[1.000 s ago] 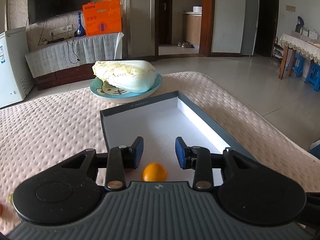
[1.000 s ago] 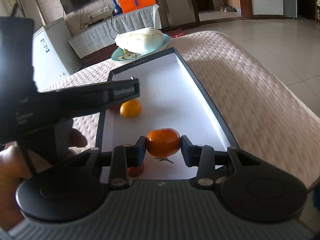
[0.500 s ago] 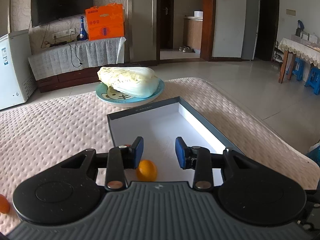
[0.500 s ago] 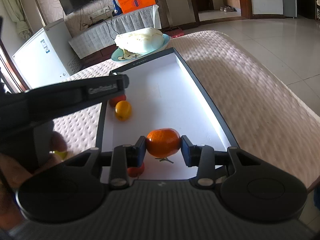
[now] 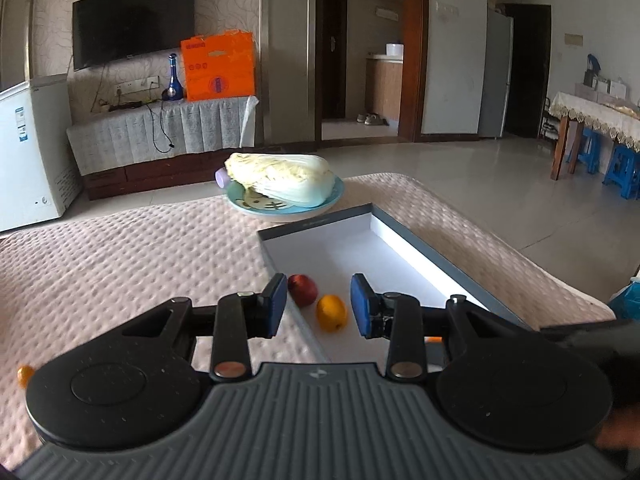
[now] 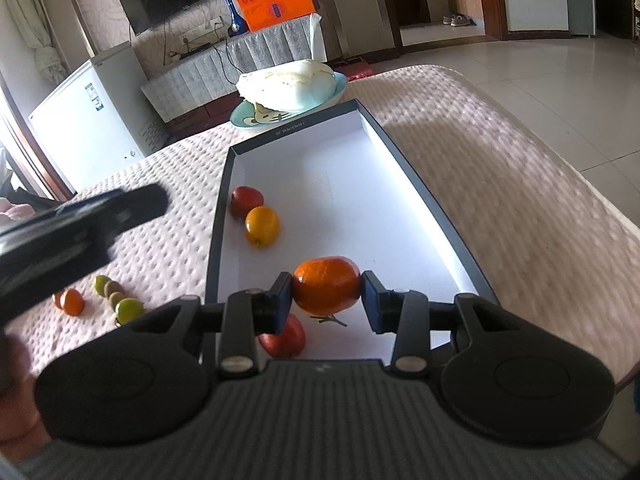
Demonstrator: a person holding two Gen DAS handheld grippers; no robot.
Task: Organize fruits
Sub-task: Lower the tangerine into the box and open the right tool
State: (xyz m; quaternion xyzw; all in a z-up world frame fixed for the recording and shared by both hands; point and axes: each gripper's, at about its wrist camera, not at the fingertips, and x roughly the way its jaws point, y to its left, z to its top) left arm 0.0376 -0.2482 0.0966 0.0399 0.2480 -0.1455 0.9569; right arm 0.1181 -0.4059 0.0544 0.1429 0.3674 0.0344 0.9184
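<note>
Item: fruit sorting at the shallow grey box (image 6: 224,184), the landmark for all places here, taken left to right. Left of the box, on the quilted pink desk cover (image 6: 172,184), lay the loose fruit: a small orange one (image 6: 72,302), then a cluster of green and brown ones (image 6: 116,300), all well apart from the box wall. Above that side hung the left gripper (image 5: 319,306), fingers spread with nothing between them; in its own view it pointed over the box's near left wall, with a red fruit (image 5: 303,289) and a yellow-orange fruit (image 5: 331,313) lying inside the box beyond the fingers. Those two touched each other near the box's left wall. Another red fruit (image 6: 284,340) lay at the near end, partly hidden under the right gripper's left finger. Over the near middle of the box floor, the right gripper (image 6: 327,300) pinched a mandarin (image 6: 327,286) by its sides, stem downward. Judgement: the mandarin was already above the box, so release needs only lowering; the loose fruit lay nearer the left gripper, which would have to turn leftward, away from the box.
</note>
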